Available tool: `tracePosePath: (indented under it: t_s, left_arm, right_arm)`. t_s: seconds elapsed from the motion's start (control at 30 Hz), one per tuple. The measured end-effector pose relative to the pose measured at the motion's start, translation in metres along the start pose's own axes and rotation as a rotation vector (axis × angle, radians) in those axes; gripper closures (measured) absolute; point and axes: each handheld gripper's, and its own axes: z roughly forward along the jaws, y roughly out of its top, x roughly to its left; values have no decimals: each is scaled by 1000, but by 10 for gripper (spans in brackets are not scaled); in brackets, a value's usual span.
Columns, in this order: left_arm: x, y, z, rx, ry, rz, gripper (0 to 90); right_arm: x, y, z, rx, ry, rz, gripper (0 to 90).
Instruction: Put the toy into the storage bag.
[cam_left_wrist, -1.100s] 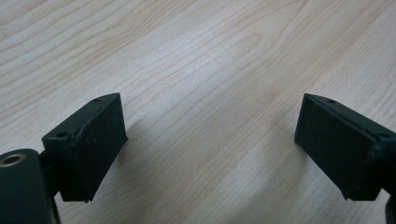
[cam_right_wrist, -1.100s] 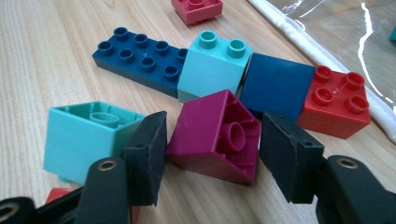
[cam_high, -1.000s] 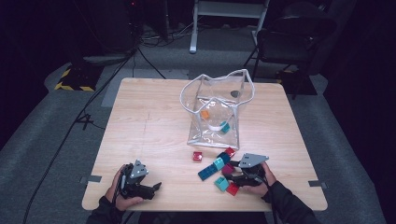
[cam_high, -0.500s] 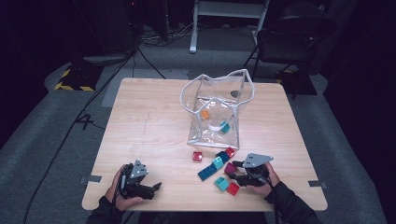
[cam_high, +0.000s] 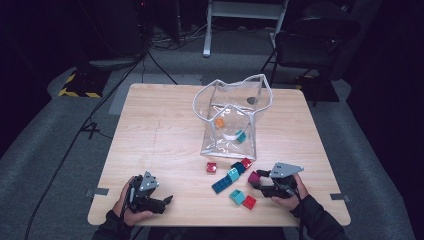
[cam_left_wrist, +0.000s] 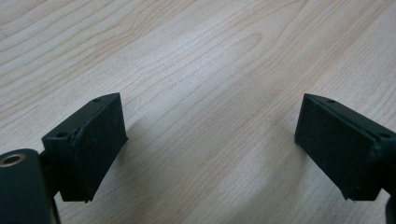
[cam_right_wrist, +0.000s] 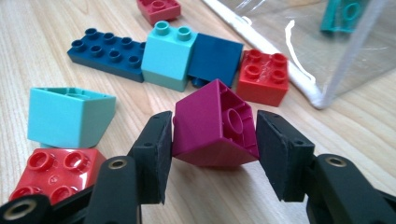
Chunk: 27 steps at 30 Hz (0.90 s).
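Right gripper (cam_right_wrist: 210, 154), clenched on a magenta plastic brick (cam_right_wrist: 215, 123), had been carried clear of the loose bricks, ready for bagging.

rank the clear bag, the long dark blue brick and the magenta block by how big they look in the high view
1. clear bag, by far the largest.
2. long dark blue brick, a slim bar.
3. magenta block, smallest, partly hidden by the right gripper clamping it, so its gap to the blue brick is unsure.

A pale wooden table (cam_high: 165, 130) stood on grey carpet (cam_high: 60, 150) in a dark room. Beyond it, far from the tongs, were a black chair (cam_high: 310, 42), a white stand (cam_high: 245, 22) and cables (cam_high: 95, 120).
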Motion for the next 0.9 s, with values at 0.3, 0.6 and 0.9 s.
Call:
tracePosePath:
  t_s: [0.3, 0.6, 0.9]
  left_arm:
    - [0, 0, 0, 0, 1, 1, 92]
    - [0, 0, 0, 0, 1, 1, 92]
    - [0, 0, 0, 0, 1, 1, 92]
  right_arm:
    - [-4, 2, -10, -28, -24, 12, 475]
    - [-9, 6, -21, -63, -47, 22, 475]
    - [-10, 9, -28, -89, -58, 21, 476]
